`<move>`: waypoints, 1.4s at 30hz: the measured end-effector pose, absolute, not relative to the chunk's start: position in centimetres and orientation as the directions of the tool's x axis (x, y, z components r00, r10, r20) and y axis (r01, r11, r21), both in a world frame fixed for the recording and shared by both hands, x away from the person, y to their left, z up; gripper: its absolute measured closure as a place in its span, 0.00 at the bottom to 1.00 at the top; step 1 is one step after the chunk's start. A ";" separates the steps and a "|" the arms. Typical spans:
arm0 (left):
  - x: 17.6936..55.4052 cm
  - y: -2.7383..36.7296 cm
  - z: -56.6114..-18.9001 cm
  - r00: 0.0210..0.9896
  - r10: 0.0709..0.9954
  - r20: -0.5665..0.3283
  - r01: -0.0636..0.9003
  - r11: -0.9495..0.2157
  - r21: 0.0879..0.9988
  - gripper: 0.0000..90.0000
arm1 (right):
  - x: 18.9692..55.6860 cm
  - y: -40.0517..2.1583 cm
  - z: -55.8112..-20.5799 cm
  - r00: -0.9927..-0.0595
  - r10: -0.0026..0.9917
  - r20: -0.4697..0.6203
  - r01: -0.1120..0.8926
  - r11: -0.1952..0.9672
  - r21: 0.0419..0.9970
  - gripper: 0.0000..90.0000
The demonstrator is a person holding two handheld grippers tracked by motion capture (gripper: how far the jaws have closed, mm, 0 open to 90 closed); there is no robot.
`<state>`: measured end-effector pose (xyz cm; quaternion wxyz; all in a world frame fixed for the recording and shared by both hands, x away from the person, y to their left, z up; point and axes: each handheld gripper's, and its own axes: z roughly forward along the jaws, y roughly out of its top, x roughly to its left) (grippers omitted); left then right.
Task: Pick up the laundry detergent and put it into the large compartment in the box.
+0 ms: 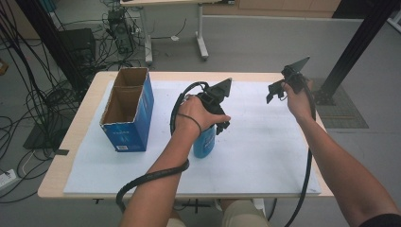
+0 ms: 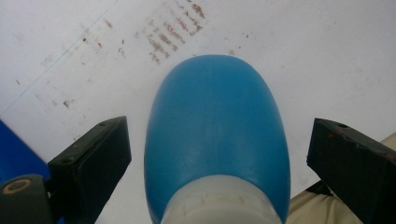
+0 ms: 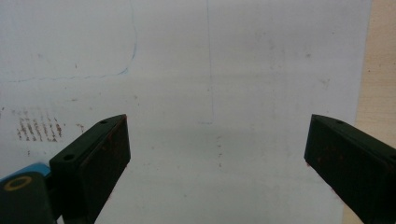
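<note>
Blue bottle (image 1: 204,142) stands upright on the white-covered surface (image 1: 265,156), to the right of the open cardboard box (image 1: 128,109), and your left claw (image 1: 218,119) sits over its top. In the left gripper view the jaws are spread, one on each side of the bottle's blue body (image 2: 215,135), with a gap either way, so nothing is pinched yet; that straddle looks like a line-up for a grasp around the body. Your right claw (image 1: 275,91) hangs above the surface well to the right of the bottle, jaws spread and empty, probably kept clear of the work. Your left hand (image 1: 196,113) hides the bottle's top from above, and what kind of cap it has is hard to make out.
</note>
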<state>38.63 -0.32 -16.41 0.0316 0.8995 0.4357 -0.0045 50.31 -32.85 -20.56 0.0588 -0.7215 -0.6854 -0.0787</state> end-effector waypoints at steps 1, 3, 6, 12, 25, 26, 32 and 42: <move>38.6 -0.3 -16.4 0.620 0.784 -0.036 0.784 -0.618 0.053 0.07 | 50.3 -32.8 -20.6 0.048 0.980 0.194 0.998 -0.054 0.023 0.08; 38.6 -0.3 -16.4 0.620 0.784 -0.034 0.784 -0.618 0.055 0.07 | 50.2 -32.8 -20.5 0.047 0.979 0.196 0.998 -0.054 0.027 0.08; 38.6 -0.3 -16.4 0.620 0.784 -0.034 0.784 -0.618 0.052 0.07 | 50.2 -32.9 -20.5 0.047 0.979 0.197 0.998 -0.053 0.026 0.08; 38.6 -0.2 -16.3 0.619 0.785 -0.034 0.785 -0.617 0.054 0.07 | 50.3 -32.8 -20.5 0.047 0.979 0.196 0.998 -0.053 0.024 0.08; 38.6 -0.2 -16.3 0.621 0.783 -0.031 0.784 -0.619 0.054 0.08 | 50.3 -32.6 -20.6 0.042 0.980 0.192 0.999 -0.048 0.024 0.08; 38.6 -0.2 -16.3 0.620 0.784 -0.032 0.784 -0.618 0.054 0.08 | 50.3 -32.6 -20.6 0.043 0.980 0.192 0.999 -0.049 0.024 0.08; 38.5 -0.2 -16.3 0.622 0.782 -0.030 0.783 -0.620 0.052 0.08 | 50.3 -32.5 -20.6 0.045 0.980 0.193 0.999 -0.050 0.022 0.08; 38.4 -0.1 -16.3 0.623 0.782 -0.026 0.782 -0.621 0.055 0.10 | 50.3 -32.4 -20.6 0.038 0.980 0.195 0.999 -0.043 0.024 0.08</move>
